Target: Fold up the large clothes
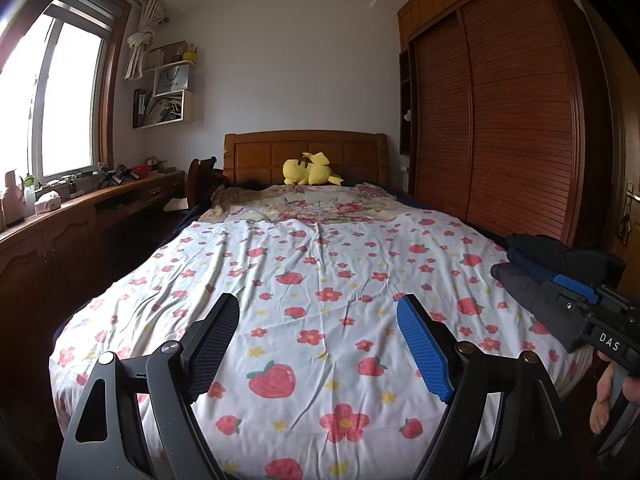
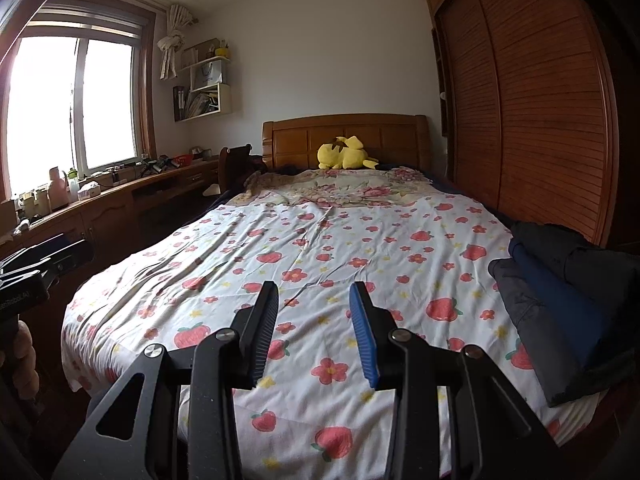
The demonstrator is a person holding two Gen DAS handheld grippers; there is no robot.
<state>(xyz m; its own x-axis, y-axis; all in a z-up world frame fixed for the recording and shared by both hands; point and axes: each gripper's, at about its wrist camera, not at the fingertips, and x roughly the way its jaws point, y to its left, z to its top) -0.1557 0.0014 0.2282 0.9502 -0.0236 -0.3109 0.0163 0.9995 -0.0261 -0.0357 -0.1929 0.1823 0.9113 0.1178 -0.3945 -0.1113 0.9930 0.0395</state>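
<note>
Hovering above the foot of the bed (image 1: 304,264), both tools are empty and nothing is being handled at this moment. The left hand-held gripper (image 1: 318,346) has its jaws spread wide over the strawberry-print sheet, with only bare sheet between them. The right hand-held gripper (image 2: 314,330) has its jaws closer together but clearly apart, and they too frame nothing but sheet. Taking the bed as the landmark, the task's things lie along its right edge, on the wardrobe (image 1: 516,120) side: a stack of dark clothes (image 2: 560,312), black, navy and grey pieces lying one on another. From the right wrist view the stack looks fairly flat and squared, so these may be garments already folded and set aside, though I cannot tell whether any of them is yet to be folded. The middle of the bed is free, with no garment spread out for folding. My reading is that the work stands between items or near its finish: either the next piece must be drawn from the stack and laid out on the middle of the bed, or the pile is the finished result. At the head of the bed a yellow plush toy (image 1: 310,170) rests against the headboard, well apart from the clothes.
</note>
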